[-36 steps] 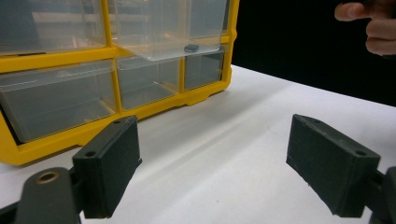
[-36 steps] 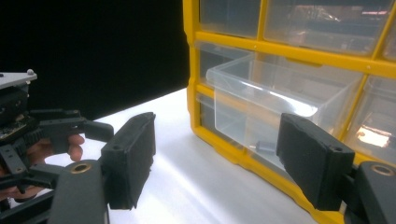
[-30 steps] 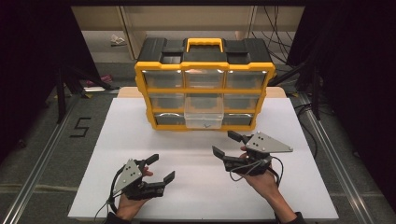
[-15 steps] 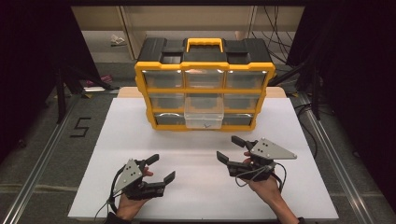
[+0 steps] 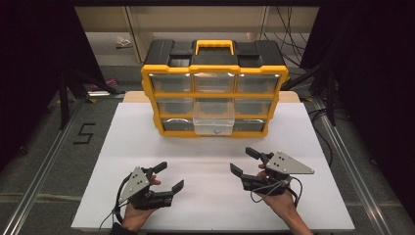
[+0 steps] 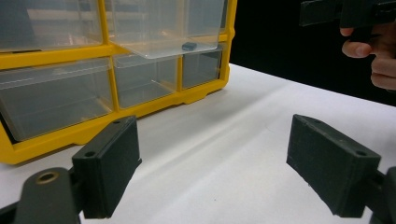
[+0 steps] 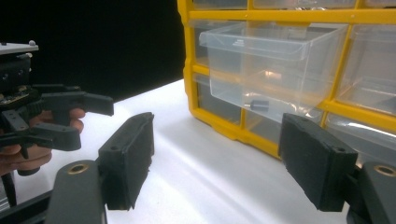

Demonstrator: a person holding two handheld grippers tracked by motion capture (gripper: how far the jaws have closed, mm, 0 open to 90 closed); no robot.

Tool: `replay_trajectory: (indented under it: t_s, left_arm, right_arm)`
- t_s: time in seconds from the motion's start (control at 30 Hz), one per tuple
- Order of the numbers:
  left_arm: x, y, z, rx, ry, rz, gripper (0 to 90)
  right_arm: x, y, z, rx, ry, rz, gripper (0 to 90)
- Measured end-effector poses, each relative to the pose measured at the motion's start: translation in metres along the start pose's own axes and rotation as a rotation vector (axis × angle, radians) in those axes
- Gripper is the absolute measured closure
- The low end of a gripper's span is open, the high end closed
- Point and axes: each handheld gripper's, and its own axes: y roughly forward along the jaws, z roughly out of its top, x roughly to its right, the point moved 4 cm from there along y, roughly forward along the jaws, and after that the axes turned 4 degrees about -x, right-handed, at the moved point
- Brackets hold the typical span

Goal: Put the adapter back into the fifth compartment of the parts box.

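Sinking a touch toward the tabletop (image 5: 215, 147), right hand-held gripper (image 5: 246, 161) with jaws apart, empty; left hand-held gripper (image 5: 169, 176) likewise apart, empty; bare white stretch before pulled-out drawer (image 5: 213, 121).

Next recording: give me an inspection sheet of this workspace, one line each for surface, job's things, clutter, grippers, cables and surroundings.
Surface: white table top, bare in front of the cabinet.
Job's things: yellow drawer cabinet with black top, standing at the far edge; its middle bottom clear drawer is pulled out, with a small dark part inside.
Clutter: nothing seen on the table.
Grippers: left hand-held gripper open, holding nothing; right hand-held gripper open, holding nothing; both low over the near table, apart from the cabinet.
Cables: one trails from each gripper toward the near edge; more cables hang behind the cabinet.
Surroundings: dark curtains, grey floor marked with a 5.
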Motion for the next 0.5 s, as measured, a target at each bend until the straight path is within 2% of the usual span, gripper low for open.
replay_trajectory:
  t_s: [0.33, 0.37, 0.4, 0.47, 0.5]
  left_arm:
    - [0.001, 0.001, 0.0, -0.004, 0.0, -0.008, 16.7]
    - [0.002, 0.0, -0.001, -0.013, -0.023, -0.015, 16.6]
    - [0.001, 0.001, 0.0, -0.006, -0.001, -0.011, 16.6]
    - [0.001, 0.001, -0.001, -0.008, -0.001, -0.013, 16.5]
    - [0.002, 0.001, -0.001, -0.015, -0.02, -0.014, 16.5]
  right_arm:
    - [0.001, -0.005, -0.008, 0.012, -0.007, -0.019, 27.8]
    - [0.001, -0.005, -0.009, 0.008, -0.005, -0.019, 27.7]
    - [0.001, -0.005, -0.01, 0.005, -0.007, -0.022, 27.6]
    - [0.002, -0.006, -0.013, 0.0, -0.005, -0.026, 27.6]
    - [0.002, -0.007, -0.014, 0.001, -0.002, -0.027, 27.5]
